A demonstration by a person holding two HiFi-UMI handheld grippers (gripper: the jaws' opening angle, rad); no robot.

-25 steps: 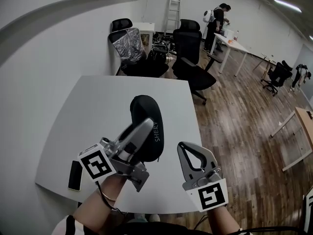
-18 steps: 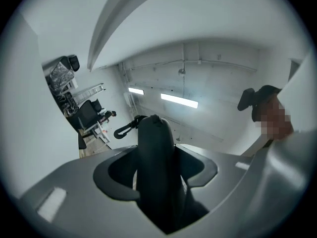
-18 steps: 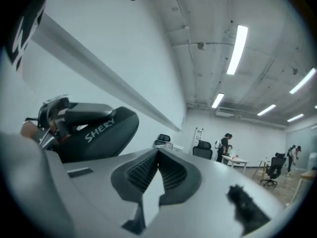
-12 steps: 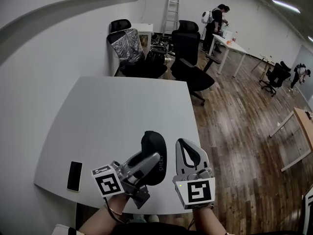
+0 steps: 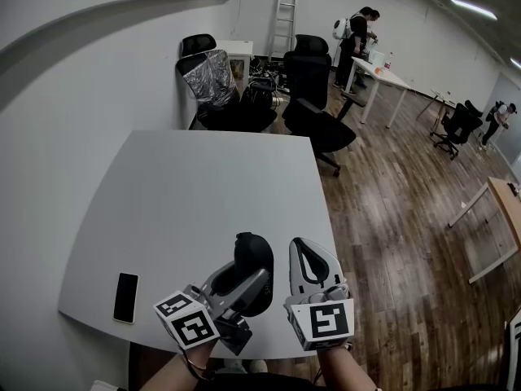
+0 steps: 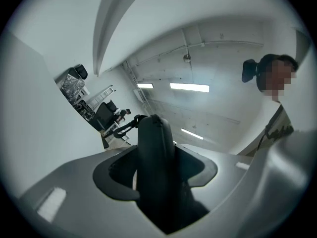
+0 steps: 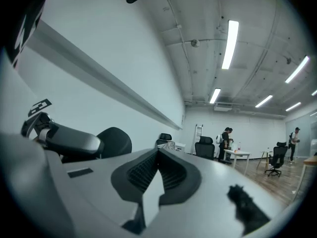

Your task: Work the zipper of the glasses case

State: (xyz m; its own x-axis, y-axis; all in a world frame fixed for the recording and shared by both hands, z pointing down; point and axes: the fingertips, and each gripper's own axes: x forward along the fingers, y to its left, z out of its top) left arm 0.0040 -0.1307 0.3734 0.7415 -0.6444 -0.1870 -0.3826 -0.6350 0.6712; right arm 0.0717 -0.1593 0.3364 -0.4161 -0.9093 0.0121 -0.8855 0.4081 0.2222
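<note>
The left gripper (image 5: 242,277) has its jaws part-way spread and pinching the black glasses case (image 5: 254,255) by its near end. In the left gripper view the case (image 6: 156,172) stands edge-on between the two grey fingers, with its rounded far end reaching past their tips. It is over the near right part of the white table (image 5: 187,186); whether it rests on the top I cannot tell. Just to its right the right gripper (image 5: 303,245) has its jaws pressed together on nothing, close beside the case but apart from it. A phone (image 5: 125,296) lies near the table's near left edge.
</note>
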